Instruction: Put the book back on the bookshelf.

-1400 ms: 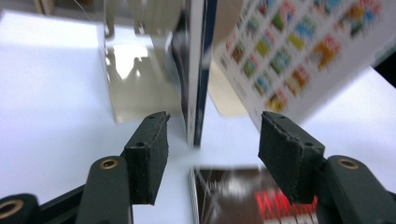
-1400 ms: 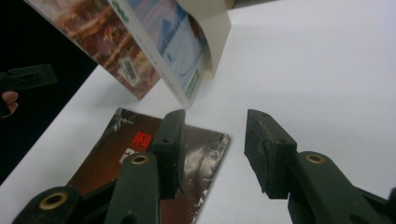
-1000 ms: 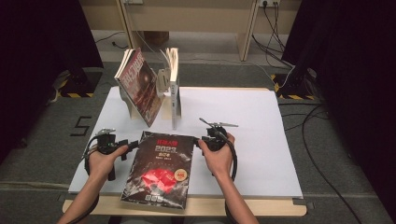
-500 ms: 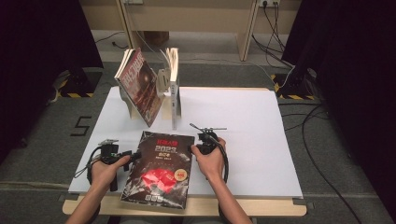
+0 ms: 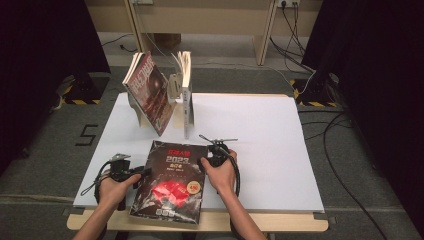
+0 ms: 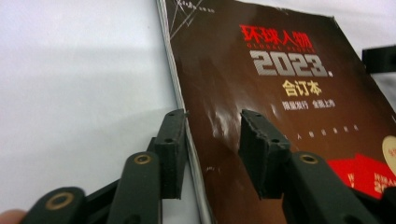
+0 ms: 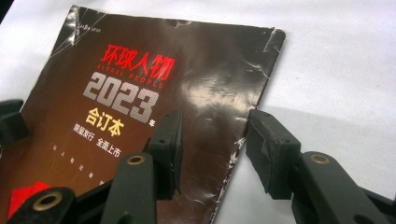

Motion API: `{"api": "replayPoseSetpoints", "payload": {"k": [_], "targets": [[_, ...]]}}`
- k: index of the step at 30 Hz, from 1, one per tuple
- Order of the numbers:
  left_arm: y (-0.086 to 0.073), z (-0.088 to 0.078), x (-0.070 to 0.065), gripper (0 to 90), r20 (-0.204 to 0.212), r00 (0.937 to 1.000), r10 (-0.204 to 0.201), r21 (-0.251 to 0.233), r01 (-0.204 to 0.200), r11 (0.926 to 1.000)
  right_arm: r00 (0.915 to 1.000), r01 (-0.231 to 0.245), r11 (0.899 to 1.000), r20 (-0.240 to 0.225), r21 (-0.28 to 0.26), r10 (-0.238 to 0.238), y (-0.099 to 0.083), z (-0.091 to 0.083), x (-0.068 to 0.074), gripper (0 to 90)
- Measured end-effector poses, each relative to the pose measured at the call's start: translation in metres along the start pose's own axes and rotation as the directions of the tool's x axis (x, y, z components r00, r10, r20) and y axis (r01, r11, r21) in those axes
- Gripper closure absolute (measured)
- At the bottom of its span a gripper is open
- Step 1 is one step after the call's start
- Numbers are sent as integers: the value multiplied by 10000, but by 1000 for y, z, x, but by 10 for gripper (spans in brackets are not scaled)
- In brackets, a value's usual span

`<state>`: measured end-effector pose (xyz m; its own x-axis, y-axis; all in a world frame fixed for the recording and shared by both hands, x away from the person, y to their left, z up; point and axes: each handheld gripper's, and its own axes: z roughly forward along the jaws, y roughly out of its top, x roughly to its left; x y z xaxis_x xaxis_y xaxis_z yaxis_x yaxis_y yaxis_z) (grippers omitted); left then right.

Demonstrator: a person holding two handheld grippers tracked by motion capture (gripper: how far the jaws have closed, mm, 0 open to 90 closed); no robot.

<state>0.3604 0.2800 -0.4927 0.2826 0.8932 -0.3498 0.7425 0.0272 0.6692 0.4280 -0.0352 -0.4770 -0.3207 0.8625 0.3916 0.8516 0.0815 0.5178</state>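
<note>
A dark magazine with red and silver "2023" lettering lies flat on the white table top, near the front edge. My left gripper is at its left spine edge. In the left gripper view the gripper straddles the magazine's spine, one pad on the table side and one over the cover; the jaws have just been closing, with a gap still showing. My right gripper stands open astride the worn right edge of the magazine, as the right gripper view shows.
At the back left of the table a stand holds a leaning red-brown magazine and an upright book. The wooden table edge runs along the front. Cables lie on the floor at the right.
Both hands have come nearer and lower, onto the two side edges of the flat magazine. The left gripper's jaws stand narrower than before.
</note>
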Motion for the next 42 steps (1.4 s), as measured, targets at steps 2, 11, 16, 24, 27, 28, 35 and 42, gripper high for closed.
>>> {"api": "replayPoseSetpoints", "payload": {"k": [2,11,16,24,27,28,35,42], "targets": [[-5,-4,-4,611,170,9999,-16,137,14,9999,10000,50,10000,33,-59,-50,1,1,-1,561],[-8,-6,-4,557,206,9998,74,-447,-64,9990,10000,-50,9984,30,-559,52,29,-1,-11,554],[-6,-3,-5,533,-145,9991,403,-529,-411,9978,10000,25,9981,-17,-612,-26,43,6,-14,553],[-6,3,-7,552,-226,9968,773,-442,-782,9960,9999,146,9988,94,-467,-142,52,23,-20,553],[-6,4,-9,561,-340,9938,1056,-419,-1070,9934,9998,171,9989,83,-437,-168,53,27,-21,551],[-6,4,-10,563,-389,9922,1183,-372,-1198,9921,9998,189,9989,70,-436,-186,53,27,-22,551],[-8,5,-11,588,-558,9892,1354,-454,-1380,9894,9997,221,9973,-82,-701,-227,52,31,-21,544],[-10,5,-14,600,-726,9848,1576,-464,-1611,9858,9989,-173,9972,-450,-722,141,48,28,-24,548]]}}
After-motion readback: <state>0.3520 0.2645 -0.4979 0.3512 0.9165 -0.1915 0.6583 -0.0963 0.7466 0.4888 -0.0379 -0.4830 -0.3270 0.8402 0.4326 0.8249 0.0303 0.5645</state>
